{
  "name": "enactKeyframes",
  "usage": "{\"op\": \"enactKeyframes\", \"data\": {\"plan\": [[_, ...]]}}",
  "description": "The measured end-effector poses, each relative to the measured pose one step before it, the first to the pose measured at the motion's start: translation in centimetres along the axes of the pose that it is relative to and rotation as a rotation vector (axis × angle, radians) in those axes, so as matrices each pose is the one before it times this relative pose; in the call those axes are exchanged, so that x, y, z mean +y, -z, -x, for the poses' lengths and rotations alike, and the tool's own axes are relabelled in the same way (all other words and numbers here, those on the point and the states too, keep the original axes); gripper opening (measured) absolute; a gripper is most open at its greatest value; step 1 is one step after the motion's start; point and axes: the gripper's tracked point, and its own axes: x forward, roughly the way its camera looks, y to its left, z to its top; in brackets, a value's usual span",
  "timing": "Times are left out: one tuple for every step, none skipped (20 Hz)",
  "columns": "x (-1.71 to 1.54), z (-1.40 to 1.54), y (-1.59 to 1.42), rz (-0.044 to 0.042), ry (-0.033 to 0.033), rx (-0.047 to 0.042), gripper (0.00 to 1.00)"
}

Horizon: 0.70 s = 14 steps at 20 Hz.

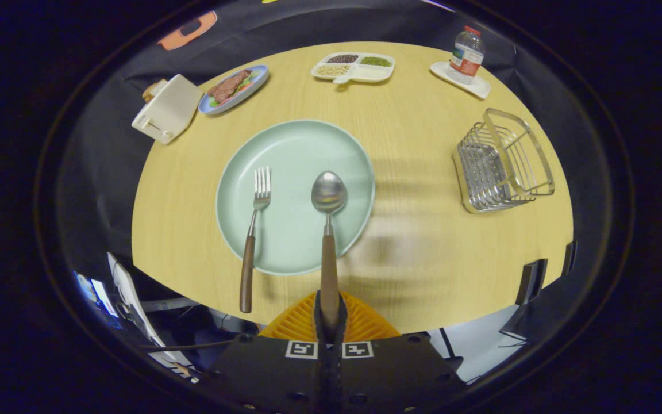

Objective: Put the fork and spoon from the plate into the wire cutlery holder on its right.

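Gripping: the spoon (pixel 329 230) is being pinched by the gripper (pixel 329 313), whose two orange fingers (pixel 360 325) are being pressed nearly together on the tail of its wooden handle. The bowl is being kept over the plate, seemingly raised off it.
Landmark: the pale green plate (pixel 295 144) is being used as the reference for every place below.
Toaster: one white toaster (pixel 165 109) is being seen far left of the plate, at the table's edge, well clear of the work.
Food dish: one blue dish (pixel 233 89) of meat and greens is being seen beyond the plate's left side, just beside the toaster.
Fork: one fork (pixel 253 230) is being left on the plate's left half, tines on the plate and handle overhanging the near rim, probably so a handle end can be gripped.
Divided tray: one white tray (pixel 354 66) of beans is being seen straight beyond the plate.
Bottle: one bottle (pixel 466 54) is being stood on a small white dish, beyond and right of the plate.
Cutlery holder: one wire cutlery holder (pixel 500 161) is being seen well right of the plate, nothing being seen in it.
Table: one wooden table (pixel 423 241) is being used under everything.
Progress: judged early; neither piece is being held by the holder yet.
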Motion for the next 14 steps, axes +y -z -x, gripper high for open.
{"op": "enactKeyframes", "data": {"plan": [[-0.019, 0.659, -0.207, 0.00432, -0.00940, -0.00427, 0.00], [0.004, 0.628, -0.315, 0.00606, -0.00766, -0.00600, 0.01], [-0.160, 0.767, -0.178, 0.00579, -0.00685, -0.00474, 0.01], [-0.036, 0.758, -0.226, 0.00182, -0.01058, -0.00193, 0.01], [0.043, 0.919, -0.082, 0.00177, -0.01529, 0.00406, 0.01], [-0.038, 1.082, -0.125, 0.00119, -0.01704, 0.00104, 0.01], [-0.193, 1.236, -0.219, 0.00220, -0.01337, -0.00673, 0.01], [-0.343, 1.424, -0.517, -0.00494, -0.00814, -0.01483, 0.01], [-0.479, 1.397, -0.373, -0.00811, -0.00944, -0.01377, 0.00], [-0.499, 1.477, -0.522, -0.00838, -0.00760, -0.01458, 0.01], [-0.734, 1.509, -0.526, -0.00527, -0.00119, -0.01772, 0.01], [-0.920, 1.411, -0.703, -0.00180, 0.00565, -0.01769, 0.01], [-1.085, 1.330, -0.614, -0.00191, 0.00909, -0.01503, 0.01], [-1.263, 1.210, -0.525, -0.00726, 0.00934, -0.00782, 0.00]]}}
